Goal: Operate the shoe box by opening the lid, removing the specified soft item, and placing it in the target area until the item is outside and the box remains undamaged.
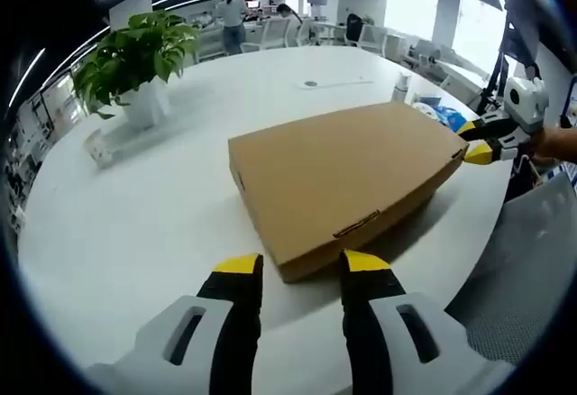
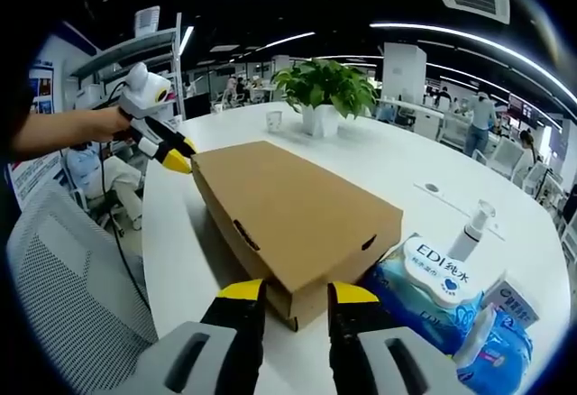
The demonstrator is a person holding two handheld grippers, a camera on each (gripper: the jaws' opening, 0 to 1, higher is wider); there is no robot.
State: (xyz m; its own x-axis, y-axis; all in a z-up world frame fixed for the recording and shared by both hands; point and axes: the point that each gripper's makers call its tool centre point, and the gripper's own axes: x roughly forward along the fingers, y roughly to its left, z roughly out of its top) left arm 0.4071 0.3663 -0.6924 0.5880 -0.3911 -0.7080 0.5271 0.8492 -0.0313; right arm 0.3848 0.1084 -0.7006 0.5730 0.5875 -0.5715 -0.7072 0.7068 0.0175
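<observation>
My left tongs (image 1: 302, 264), black with yellow tips, stand spread apart at one corner of the flat brown cardboard shoe box (image 1: 347, 179), grasping nothing; the tips sit just at the box's near edge, and I cannot tell whether they touch it. My right tongs (image 2: 287, 292) are likewise released, the gap between the tips narrower, poised at the opposite corner of the same box, tips close against its side wall.

In the left gripper view, the right tongs appear at the far right, yellow tips at the box's far corner. In the right gripper view, the left tongs appear at upper left, held by my hand (image 2: 101, 124).

The box lies closed on the round white bench (image 1: 135, 224), lid flat, near the bench's edge. Open bench surface spreads wide towards a green potted plant in a white pot (image 1: 135, 70). Just beside the box, a blue wet-wipe pack with a white lid (image 2: 437, 291) and a white pump bottle (image 2: 471, 228) crowd that corner. A grey mesh chair back (image 2: 63, 278) stands beyond the bench edge.
</observation>
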